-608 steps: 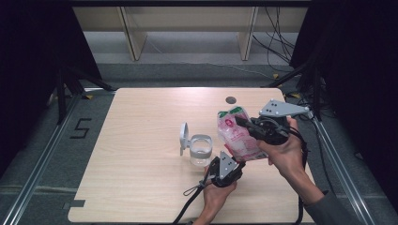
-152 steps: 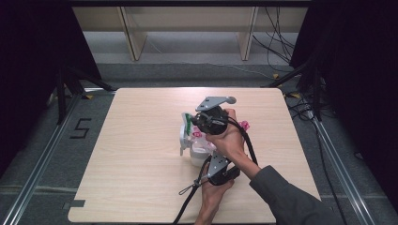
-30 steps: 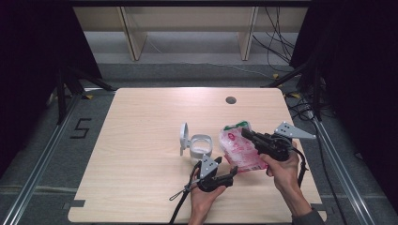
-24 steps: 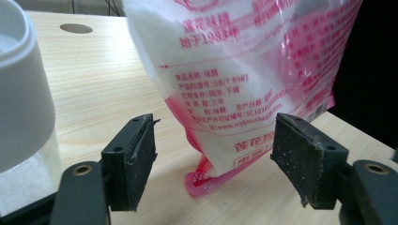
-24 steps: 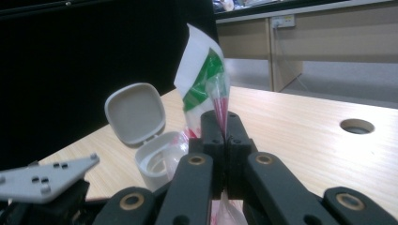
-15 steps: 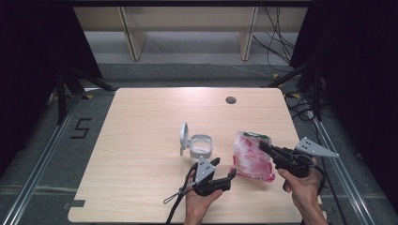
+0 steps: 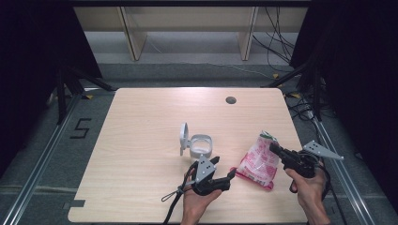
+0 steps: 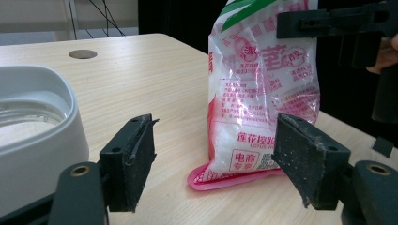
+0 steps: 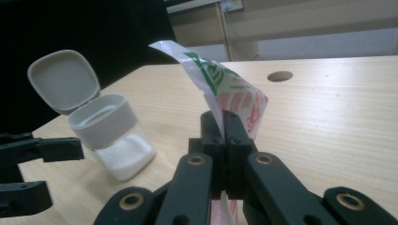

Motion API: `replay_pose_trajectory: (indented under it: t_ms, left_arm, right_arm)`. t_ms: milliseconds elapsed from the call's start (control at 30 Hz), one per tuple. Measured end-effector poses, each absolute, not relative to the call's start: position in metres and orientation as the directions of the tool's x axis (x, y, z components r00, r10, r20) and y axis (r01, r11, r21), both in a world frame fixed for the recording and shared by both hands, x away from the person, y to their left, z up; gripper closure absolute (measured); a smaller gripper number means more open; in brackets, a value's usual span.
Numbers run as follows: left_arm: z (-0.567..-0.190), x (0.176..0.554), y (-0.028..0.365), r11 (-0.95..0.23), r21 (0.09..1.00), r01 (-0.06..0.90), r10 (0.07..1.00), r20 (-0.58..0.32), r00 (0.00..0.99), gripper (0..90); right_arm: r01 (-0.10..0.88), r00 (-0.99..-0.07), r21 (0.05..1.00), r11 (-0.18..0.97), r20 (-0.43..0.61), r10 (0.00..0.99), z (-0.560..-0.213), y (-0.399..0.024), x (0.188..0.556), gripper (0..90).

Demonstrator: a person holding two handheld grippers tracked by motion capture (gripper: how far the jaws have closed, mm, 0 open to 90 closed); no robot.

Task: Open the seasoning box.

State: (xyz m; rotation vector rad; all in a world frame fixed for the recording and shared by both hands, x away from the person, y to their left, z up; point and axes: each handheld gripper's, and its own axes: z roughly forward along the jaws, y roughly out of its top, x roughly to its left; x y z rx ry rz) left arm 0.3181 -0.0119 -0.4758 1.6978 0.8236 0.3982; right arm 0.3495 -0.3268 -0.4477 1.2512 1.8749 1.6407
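Here the right gripper (image 9: 224,140) pinches the bag (image 7: 257,161) near its top, while the left gripper's (image 8: 216,164) fingers stand spread.

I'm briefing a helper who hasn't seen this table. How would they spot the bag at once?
On the wooden table, look to the near right part, right of the open white jar at the middle. The bag stands there, pinched at its top by the right gripper. It is the one soft thing: clear plastic with pink print, a green top and white contents.
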Motion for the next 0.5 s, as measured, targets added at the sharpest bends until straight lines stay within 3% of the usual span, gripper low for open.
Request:
replay_pose_trajectory:
  t_ms: [300,433,467,500]
  left_arm:
    - [-0.475,0.32,-0.019,-0.153,0.936,0.316,0.649,-0.146,0.746,29.2]
    - [-0.471,0.32,-0.017,-0.222,0.93,0.293,0.645,-0.085,0.759,29.6]
    - [-0.47,0.321,-0.015,-0.216,0.928,0.304,0.649,-0.097,0.754,29.7]
    - [-0.469,0.322,-0.014,-0.215,0.927,0.308,0.652,-0.098,0.752,29.6]
  right_arm:
    - [0.413,-0.493,0.905,-0.099,0.314,0.811,-0.458,-0.338,0.356,89.9]
    - [0.403,-0.489,0.911,-0.084,0.292,0.822,-0.459,-0.341,0.358,89.6]
    - [0.425,-0.485,0.896,-0.132,0.348,0.802,-0.46,-0.338,0.357,89.6]
    - [0.418,-0.482,0.903,-0.102,0.316,0.817,-0.46,-0.341,0.359,89.5]
